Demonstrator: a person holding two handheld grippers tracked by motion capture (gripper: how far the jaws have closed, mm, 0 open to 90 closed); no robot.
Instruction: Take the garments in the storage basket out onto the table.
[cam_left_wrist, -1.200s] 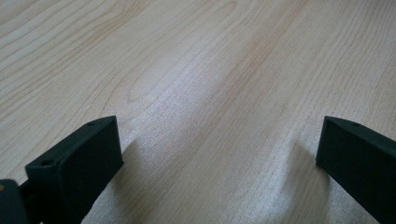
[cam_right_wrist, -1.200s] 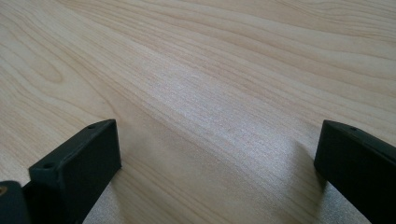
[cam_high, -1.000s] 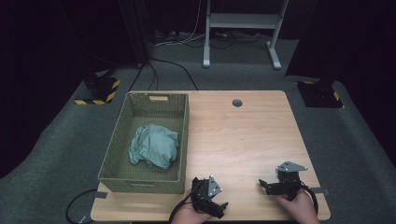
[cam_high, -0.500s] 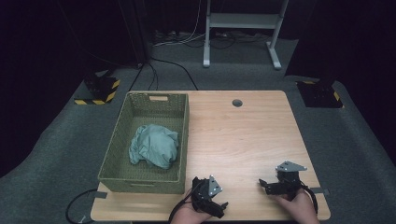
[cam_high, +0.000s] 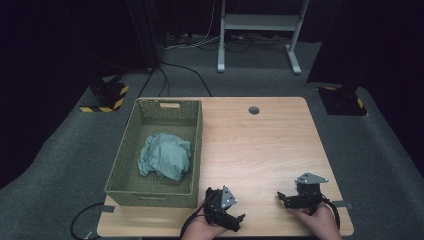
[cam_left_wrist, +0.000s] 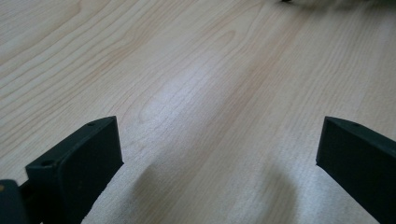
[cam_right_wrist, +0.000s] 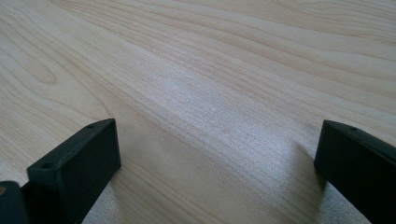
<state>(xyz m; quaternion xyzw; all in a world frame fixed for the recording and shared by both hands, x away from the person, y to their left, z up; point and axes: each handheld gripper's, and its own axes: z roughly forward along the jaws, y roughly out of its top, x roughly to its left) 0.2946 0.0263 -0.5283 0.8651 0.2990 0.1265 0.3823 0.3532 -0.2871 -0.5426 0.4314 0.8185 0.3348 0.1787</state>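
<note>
1. Left gripper (cam_high: 235, 219): resting low at the near edge of the worktop (cam_high: 260, 150), about 6 o'clock in the high view. In the left gripper view its jaws stand wide apart with bare wood grain between them; nothing is held.

2. Right gripper (cam_high: 286, 199): at roughly 5 o'clock in the high view, just to the right of the left gripper and apart from it. In the right gripper view the jaws are likewise spread wide over bare wood, with nothing between them.

3. Hands: the person's left hand (cam_high: 202, 231) and right hand (cam_high: 320, 220) enter from the bottom edge, each holding its gripper close to the wood.

4. Nearest item: a green woven basket (cam_high: 195, 145) stands on the left part of the worktop, at 9 to 10 o'clock from the left gripper and near it, its near right corner closest.

5. Contents: a crumpled teal cloth (cam_high: 165, 156) lies inside the basket, towards its near half, bunched rather than folded. It is touched by neither gripper.

6. Further out: a round cable hole (cam_high: 254, 110) sits at the far edge at 12 o'clock; beyond it a white stand (cam_high: 257, 22) on the grey carpet.

7. Assessment of progress: judged from the layout, handling of the cloth has not started. No grasp is made and both grippers are at rest. Everything remains: reach into the basket, take hold of the cloth, lift it clear.
</note>
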